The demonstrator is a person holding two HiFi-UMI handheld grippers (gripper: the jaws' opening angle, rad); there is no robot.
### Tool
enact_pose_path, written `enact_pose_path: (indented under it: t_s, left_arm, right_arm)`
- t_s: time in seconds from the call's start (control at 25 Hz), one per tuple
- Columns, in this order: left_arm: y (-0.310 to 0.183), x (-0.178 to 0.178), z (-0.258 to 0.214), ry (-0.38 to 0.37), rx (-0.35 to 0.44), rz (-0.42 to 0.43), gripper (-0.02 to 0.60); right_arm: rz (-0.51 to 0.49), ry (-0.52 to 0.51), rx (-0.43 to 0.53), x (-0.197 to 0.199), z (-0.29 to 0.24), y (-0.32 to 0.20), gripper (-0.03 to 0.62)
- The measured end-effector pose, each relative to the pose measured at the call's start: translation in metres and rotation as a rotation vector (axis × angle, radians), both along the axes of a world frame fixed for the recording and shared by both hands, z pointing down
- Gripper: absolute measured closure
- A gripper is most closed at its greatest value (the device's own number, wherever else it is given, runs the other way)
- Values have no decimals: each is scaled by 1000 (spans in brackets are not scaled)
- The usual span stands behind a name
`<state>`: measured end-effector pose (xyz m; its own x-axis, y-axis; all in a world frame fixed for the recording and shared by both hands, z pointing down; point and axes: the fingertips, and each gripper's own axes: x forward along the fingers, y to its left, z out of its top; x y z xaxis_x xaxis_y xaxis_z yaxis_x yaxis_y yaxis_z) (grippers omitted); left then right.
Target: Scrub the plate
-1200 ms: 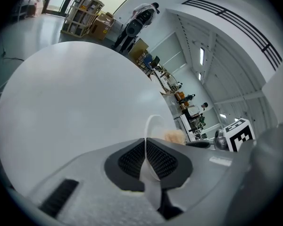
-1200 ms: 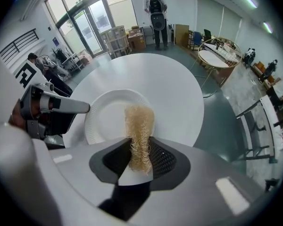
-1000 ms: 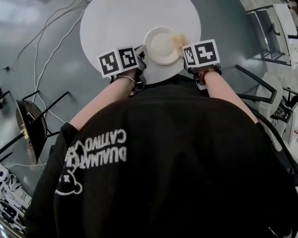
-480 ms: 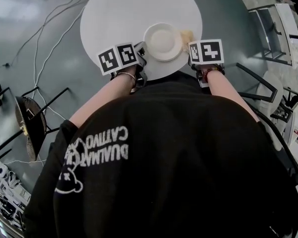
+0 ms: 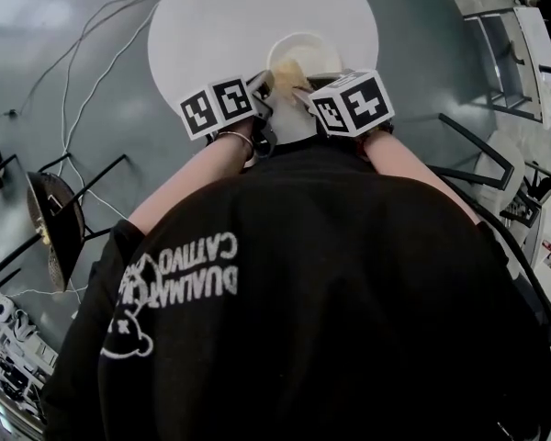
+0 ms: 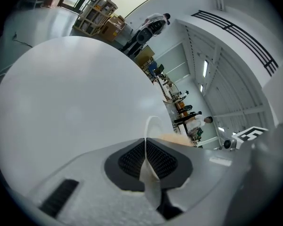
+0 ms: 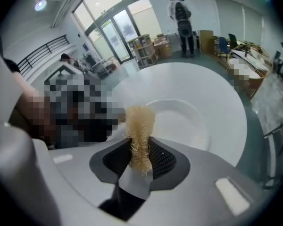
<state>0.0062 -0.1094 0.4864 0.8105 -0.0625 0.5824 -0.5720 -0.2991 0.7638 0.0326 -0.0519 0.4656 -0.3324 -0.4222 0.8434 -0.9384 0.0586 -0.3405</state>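
Note:
A white plate lies on the round white table near its front edge. My left gripper is shut on the plate's near left rim; in the left gripper view the rim runs edge-on between the pads of the left gripper. My right gripper is shut on a tan fibrous scrubber, which hangs over the plate's near left part. In the right gripper view the scrubber sticks out of the right gripper, with the plate beyond it.
Cables trail over the grey floor left of the table. A dark chair stands at the left and metal frames at the right. A person and shelves are far behind the table.
My right gripper has swung left from the plate's right side to over the plate, rolling as it went, with the scrubber in it. The left gripper has kept its hold on the rim.

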Motion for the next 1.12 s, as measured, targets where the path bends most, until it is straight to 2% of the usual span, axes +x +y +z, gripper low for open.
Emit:
enact_pose_path:
  t_s: [0.12,0.28,0.48,1.12]
  left_arm:
    - [3,0,0,10,-24,-2,571]
    - [5,2,-1,15,-19,26,571]
    - [4,-1,3,-34,12,64,571]
    - [4,-3,8,-154,112,142,566]
  right_arm:
    - [-80,63,-64,-6,17,11,479]
    - [-51,38,-97,-1,24,15,479]
    - [-46,45,-122,5,29,19,479]
    - [153,7,-211,51,33,45,474]
